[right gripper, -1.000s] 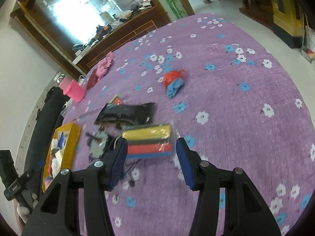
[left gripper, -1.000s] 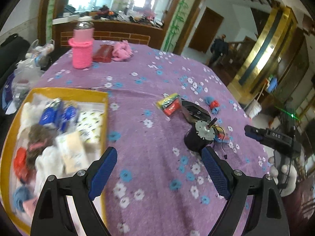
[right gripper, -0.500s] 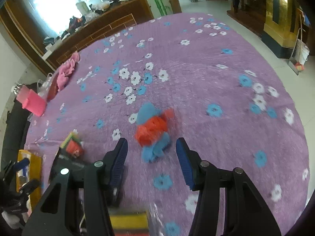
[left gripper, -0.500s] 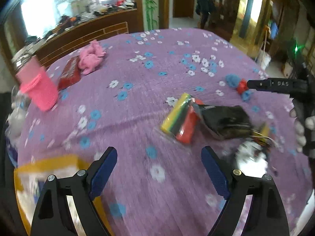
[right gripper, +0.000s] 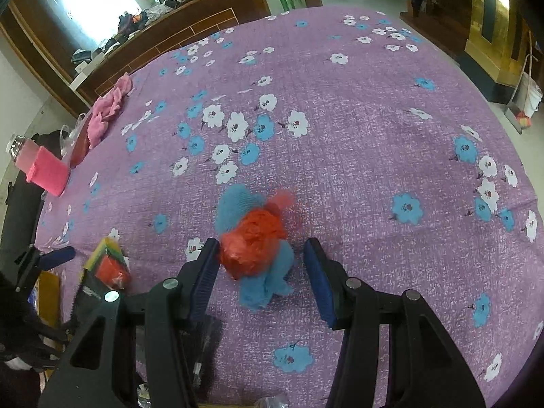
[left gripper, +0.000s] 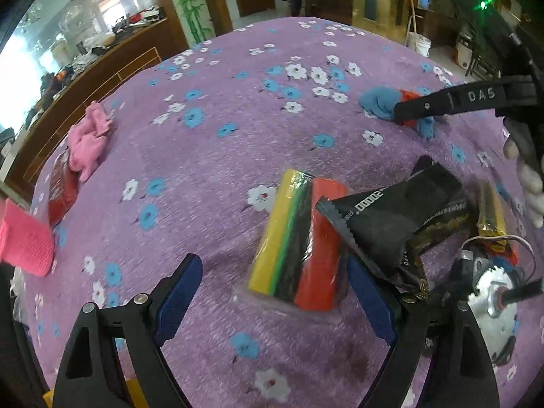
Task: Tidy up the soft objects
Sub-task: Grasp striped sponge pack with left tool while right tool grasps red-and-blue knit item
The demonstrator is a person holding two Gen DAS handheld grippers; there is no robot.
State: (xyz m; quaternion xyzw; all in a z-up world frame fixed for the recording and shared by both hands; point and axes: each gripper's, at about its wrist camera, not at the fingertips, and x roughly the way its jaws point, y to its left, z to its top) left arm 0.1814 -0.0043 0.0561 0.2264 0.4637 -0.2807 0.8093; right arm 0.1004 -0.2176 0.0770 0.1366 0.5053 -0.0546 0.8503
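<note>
A wrapped sponge pack [left gripper: 299, 241] striped yellow, green, black and red lies flat on the purple flowered cloth [left gripper: 238, 108]. My left gripper [left gripper: 273, 297] stands open astride its near end, left pad well apart from it, right pad close beside it. A blue and red fluffy bundle [right gripper: 255, 238] lies further right between the fingers of my right gripper [right gripper: 261, 277]. That gripper is open: the left pad is at the red part and the right pad is a little apart. The left wrist view shows the bundle [left gripper: 380, 102] behind the right gripper's black finger [left gripper: 459, 100].
A black foil packet [left gripper: 391, 217], a gold packet [left gripper: 489, 210] and a small motor [left gripper: 489, 292] crowd the pack's right side. Far left lie a pink cloth [left gripper: 88, 142], a red pouch [left gripper: 61, 190] and a pink knitted sleeve [left gripper: 25, 238]. A yellow tray corner [left gripper: 136, 394] shows below.
My left gripper swung away from the yellow tray and came down over the sponge pack. My right gripper left the sponge pack and moved over the blue and red bundle.
</note>
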